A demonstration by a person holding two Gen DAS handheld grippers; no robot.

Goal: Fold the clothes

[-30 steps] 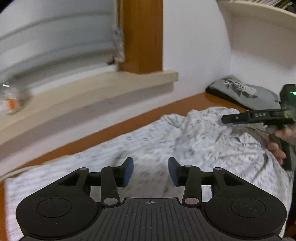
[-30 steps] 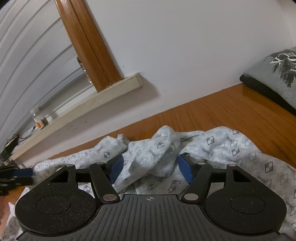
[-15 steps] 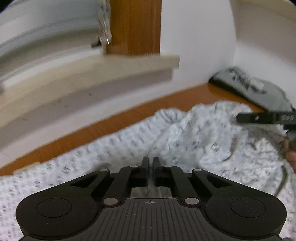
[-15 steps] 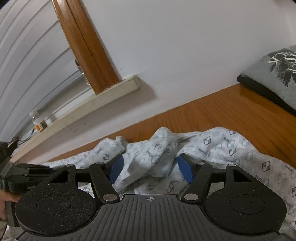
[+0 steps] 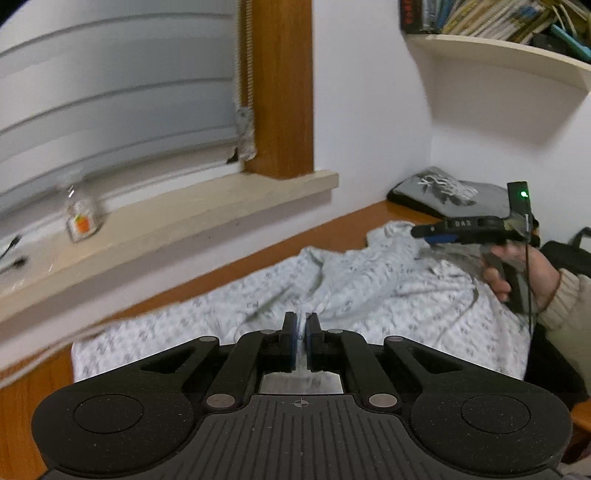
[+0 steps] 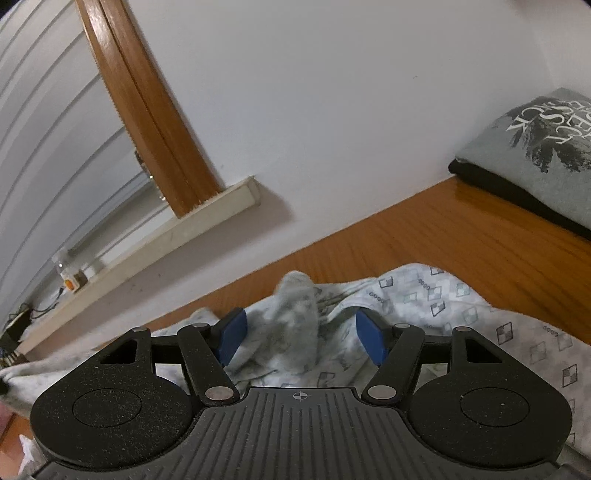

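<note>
Your left gripper (image 5: 301, 325) has just pinched shut on the patterned garment (image 5: 369, 288); your right gripper (image 6: 301, 334) still stands wide over a ridge, so the fold can begin.

A white wall (image 6: 332, 110) runs behind a wooden table (image 6: 461, 240) of warm orange-brown grain. To the left, a window with a lowered white shutter (image 5: 110, 110) sits inside a brown wooden frame (image 5: 280, 92), above a pale sill (image 5: 192, 218). A small bottle (image 5: 81, 218) (blurred, with an orange label) stands on the sill. High in the corner hangs a cream shelf (image 5: 498, 55) loaded with books (image 5: 498, 14). The light is dim and even.
</note>
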